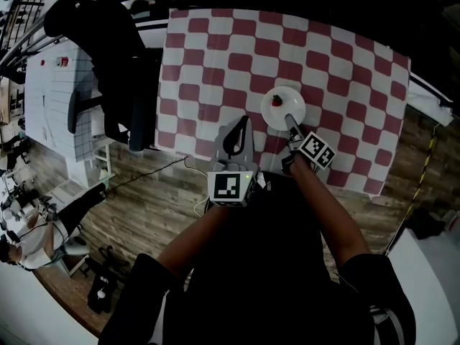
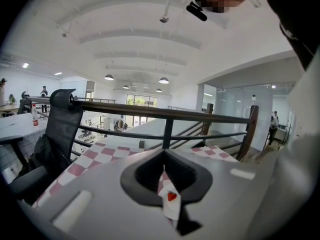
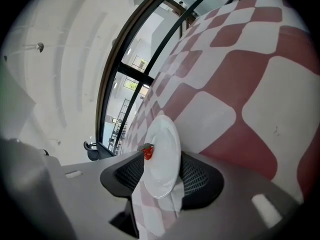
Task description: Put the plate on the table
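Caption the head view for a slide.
Open right gripper at a round white plate bearing a red strawberry on red-checked cloth.

The plate (image 1: 286, 112) sits on the surface (image 1: 215, 56) toward its near edge, with a strawberry (image 1: 277, 100) on its left part. The right gripper (image 1: 291, 124) is at its near rim, and the left gripper (image 1: 241, 131) is to the left.

White plate (image 1: 283, 106) on checkered table (image 1: 345, 63)
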Tool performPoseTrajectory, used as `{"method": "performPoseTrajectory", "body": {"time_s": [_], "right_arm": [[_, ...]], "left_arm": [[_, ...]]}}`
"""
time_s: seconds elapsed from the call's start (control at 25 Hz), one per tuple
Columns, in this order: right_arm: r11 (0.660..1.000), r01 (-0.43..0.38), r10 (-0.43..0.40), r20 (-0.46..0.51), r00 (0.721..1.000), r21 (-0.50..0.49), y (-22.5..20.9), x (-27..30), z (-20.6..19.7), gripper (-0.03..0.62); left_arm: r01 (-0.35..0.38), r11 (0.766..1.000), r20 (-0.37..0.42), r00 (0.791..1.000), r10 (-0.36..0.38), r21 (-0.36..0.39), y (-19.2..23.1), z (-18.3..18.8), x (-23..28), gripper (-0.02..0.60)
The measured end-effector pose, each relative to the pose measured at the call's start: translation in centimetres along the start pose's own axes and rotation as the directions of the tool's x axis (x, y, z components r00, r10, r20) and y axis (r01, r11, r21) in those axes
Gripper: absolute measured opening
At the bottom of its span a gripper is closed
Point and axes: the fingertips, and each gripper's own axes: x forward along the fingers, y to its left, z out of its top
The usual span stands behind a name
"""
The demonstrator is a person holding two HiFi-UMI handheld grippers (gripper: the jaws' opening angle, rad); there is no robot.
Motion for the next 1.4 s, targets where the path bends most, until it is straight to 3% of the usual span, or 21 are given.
{"method": "performPoseTrajectory", "body": {"time_s": [0.28,0.56,0.64,0.88,1.0,1.16,1.4], "right_arm": [[0.996,0.068,-0.068,0.013,0.998,-0.051,-0.2,-1.4,-0.2,0.294],[0.988,0.097,-0.093,0.041,0.995,-0.117,0.8,-3.9,-0.7,0.298],[0.990,0.062,-0.054,0.072,0.996,-0.125,2.8,-5.1,-0.8,0.226],[0.975,-0.051,0.090,0.176,0.980,-0.215,11.5,-9.5,-1.5,0.122],[0.956,-0.069,0.132,0.209,0.969,-0.285,15.3,-11.8,-2.8,0.017],[0.907,-0.074,0.186,0.237,0.954,-0.415,19.7,-14.6,-4.4,0.000],[0.718,0.002,0.257,0.267,0.929,-0.696,25.0,-18.6,-6.3,-0.002]], "left_arm": [[-0.002,1.000,0.011,1.000,0.002,0.000,0.6,0.2,-1.1,0.009],[0.033,0.998,0.040,0.999,-0.031,-0.044,1.8,0.4,-3.3,0.009],[0.046,0.997,0.042,0.998,-0.043,-0.054,2.3,0.2,-4.5,0.009],[0.078,0.994,0.066,0.995,-0.074,-0.070,3.7,0.3,-8.2,0.009],[0.120,0.990,0.077,0.991,-0.114,-0.078,3.7,0.7,-10.1,0.009],[0.169,0.982,0.115,0.981,-0.159,-0.086,2.8,1.6,-11.9,0.009],[0.240,0.970,0.187,0.955,-0.229,-0.038,0.5,3.5,-13.9,0.009]]}}
